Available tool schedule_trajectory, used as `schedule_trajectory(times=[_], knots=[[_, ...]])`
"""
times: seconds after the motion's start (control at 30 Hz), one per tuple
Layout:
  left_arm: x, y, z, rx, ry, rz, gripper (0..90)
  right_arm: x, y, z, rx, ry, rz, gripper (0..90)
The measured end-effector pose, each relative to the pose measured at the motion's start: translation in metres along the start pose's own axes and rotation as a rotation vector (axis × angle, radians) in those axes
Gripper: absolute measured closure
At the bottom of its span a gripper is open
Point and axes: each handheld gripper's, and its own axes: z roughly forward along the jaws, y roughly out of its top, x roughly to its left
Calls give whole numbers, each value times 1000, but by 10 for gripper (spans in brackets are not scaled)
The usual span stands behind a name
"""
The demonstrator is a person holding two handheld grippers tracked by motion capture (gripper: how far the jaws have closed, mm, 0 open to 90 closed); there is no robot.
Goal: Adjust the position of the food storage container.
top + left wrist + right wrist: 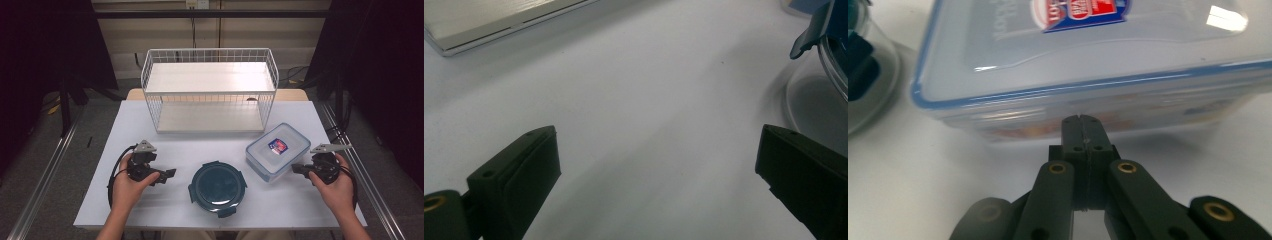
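Observation:
A clear rectangular food box [277, 150] with a blue-rimmed lid and a red and blue label lies at the right of the white table [150, 210]. My right gripper [296, 169] points at its near side, jaws shut with nothing between them. In the right gripper view the closed tips [1082, 122] sit just short of the box wall [1098, 112]. A round container with a dark teal clip lid [217, 187] stands at the table's front middle. My left gripper [169, 174] rests left of it, jaws open wide and empty [656, 165]. The round container's edge [824, 60] is at the right.
A white wire shelf rack [210, 90] with two levels stands at the back middle of the table; its base corner [499, 22] lies ahead of the left gripper. Bare table surface lies between the rack and the round container. Dark floor and metal rails flank the table.

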Motion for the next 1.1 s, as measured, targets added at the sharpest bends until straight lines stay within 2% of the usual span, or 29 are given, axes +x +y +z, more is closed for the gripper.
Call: schedule_trajectory(times=[0.17,0.23,0.27,0.3,0.33,0.37,0.5,0.63,0.67,0.7,0.77,1.03,1.1], knots=[[-1,0,1,-2,-1,0,39,12,3,3,-8,26,-19,900],[-1,0,1,6,8,2,39,18,7,7,-28,57,-37,900],[-1,0,1,6,8,2,39,18,7,7,-28,57,-37,900],[-1,0,1,5,7,-3,39,22,9,8,-57,73,-31,900],[-1,0,1,5,7,-3,39,22,9,8,-57,73,-31,900],[-1,0,1,8,9,1,39,25,12,8,-79,80,-33,900],[0,-1,1,2,12,-7,39,29,15,9,-101,86,-26,900],[0,-1,1,10,9,-4,39,28,14,9,-82,91,-36,900],[0,-2,1,4,13,-5,39,27,10,9,-57,90,-41,900],[0,-2,1,-3,11,-15,39,27,10,9,-57,90,-41,900],[1,-2,1,11,14,-7,39,25,6,10,-28,86,-45,900],[1,-2,3,11,2,-12,39,33,11,18,-23,93,-65,900],[1,-2,3,19,11,-7,39,34,12,19,-26,98,-71,900]])
